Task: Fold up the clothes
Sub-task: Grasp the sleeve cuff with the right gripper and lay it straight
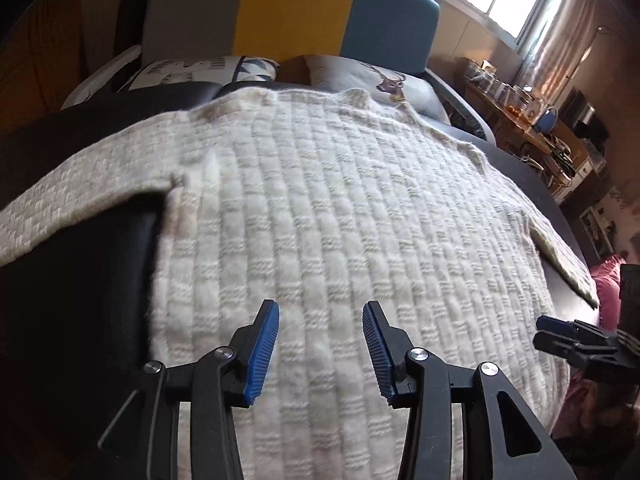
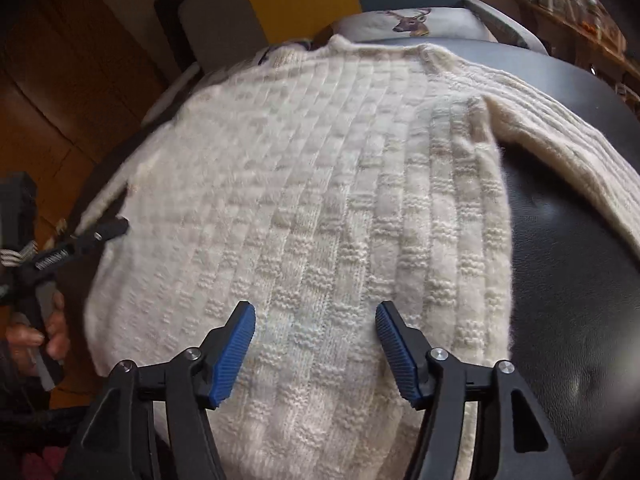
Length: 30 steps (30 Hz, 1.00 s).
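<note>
Sweater: a cream basket-weave knit sweater lies spread flat, neck towards the headboard, on a dark leather-like surface that may be a bed cover or pad; both sleeves are out to the sides.
Left sleeve: runs off towards the left edge of the left wrist view, flat on the dark surface.
Right sleeve: angles out from the shoulder, lying clear of the body panel.
Left gripper: jaws wide apart, holding nothing, hovering above the lower body panel.
Right gripper: jaws likewise spread, empty, above the hem area near the sweater's right side edge.
Stage: laid out flat with no fold visible; this fits a garment spread for folding, and I cannot say more than that.
Handling, judged: thick, soft, fuzzy wool; fairly heavy for cloth, limp, will sag and stretch if lifted by one point. The chunky knit should grip well between ribbed pads, though the smooth surface beneath lets it slide.
Where to hold, judged: pinch a full thickness at cuff or shoulder seam, or at the hem corners, not mid-panel.
Background: deer-print pillow.
</note>
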Each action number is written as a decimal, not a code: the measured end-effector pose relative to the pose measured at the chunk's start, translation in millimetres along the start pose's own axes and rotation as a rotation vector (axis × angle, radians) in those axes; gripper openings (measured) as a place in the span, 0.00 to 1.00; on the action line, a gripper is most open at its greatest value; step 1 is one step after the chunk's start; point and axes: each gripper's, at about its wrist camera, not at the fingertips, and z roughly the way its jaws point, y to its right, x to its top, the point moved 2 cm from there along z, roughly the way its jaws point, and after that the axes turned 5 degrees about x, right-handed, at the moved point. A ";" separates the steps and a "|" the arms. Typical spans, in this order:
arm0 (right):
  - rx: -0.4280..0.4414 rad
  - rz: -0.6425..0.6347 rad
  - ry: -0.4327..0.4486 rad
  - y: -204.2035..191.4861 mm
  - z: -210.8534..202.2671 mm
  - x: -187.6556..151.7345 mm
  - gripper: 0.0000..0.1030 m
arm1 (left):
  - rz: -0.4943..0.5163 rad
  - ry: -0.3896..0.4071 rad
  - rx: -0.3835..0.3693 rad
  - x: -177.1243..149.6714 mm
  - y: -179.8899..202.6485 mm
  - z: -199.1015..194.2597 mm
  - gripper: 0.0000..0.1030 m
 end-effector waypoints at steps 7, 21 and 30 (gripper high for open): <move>0.116 0.479 0.248 118.8 -89.5 32.5 0.62 | 0.120 -0.026 -0.060 20.4 59.1 16.9 0.50; 0.034 0.888 0.524 255.9 -113.4 65.4 0.47 | 0.283 -0.136 -0.100 12.9 148.1 55.3 0.53; -0.099 0.789 0.453 250.2 -107.0 74.8 0.17 | 0.275 -0.109 -0.103 18.0 138.3 52.7 0.56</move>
